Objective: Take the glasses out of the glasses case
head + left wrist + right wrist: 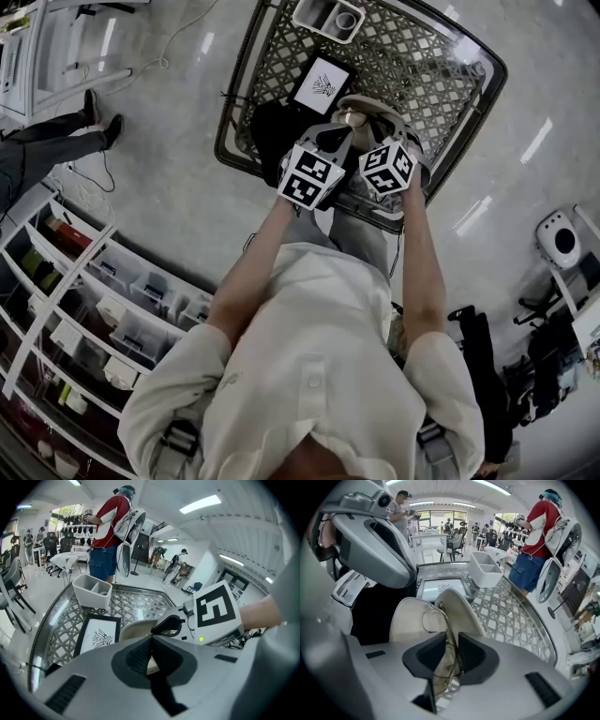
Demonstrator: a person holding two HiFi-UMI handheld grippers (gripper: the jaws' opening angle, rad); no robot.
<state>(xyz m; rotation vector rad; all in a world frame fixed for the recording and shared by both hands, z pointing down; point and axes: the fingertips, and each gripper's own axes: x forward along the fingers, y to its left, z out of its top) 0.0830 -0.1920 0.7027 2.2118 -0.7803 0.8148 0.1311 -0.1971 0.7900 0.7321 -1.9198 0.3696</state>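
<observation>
Glasses (pixel 446 666): one pair, thin wire frame, folded. We record them standing on edge between the jaws of the right gripper (pixel 451 644), whose two dark pads press on the frame from either side. The upper rim of the pair rises over the open mouth of the case. The lower part we lose behind the gripper body.

Glasses case (pixel 408 623): beige, hard-shelled, open in two halves like a clam, pale lining showing. We place it at the near end of the table, just beside a black fabric item (pixel 377 613). We find the left gripper (pixel 151 638) closed on it: the pads meet at their tips, and a sliver of the beige shell is pinched between them lower down.

Grippers, general: both grey, each carrying a cube of black-and-white square markers. In the head view we see them side by side and close together above the case.

Table (pixel 441 84): metal lattice top, raised rim, rounded corners.

Framed picture (pixel 99 635): black frame, white sheet, dark emblem. It lies flat on the lattice just beyond the case.

White bin (pixel 486 569): two compartments, at the far end of the table, well apart from the case.

Bystander (pixel 110 527): a person in a red top and blue shorts, standing beyond the table's far end.

Shelving (pixel 103 309): open racks of small boxes on the floor to our left. We cannot make out the contents.
</observation>
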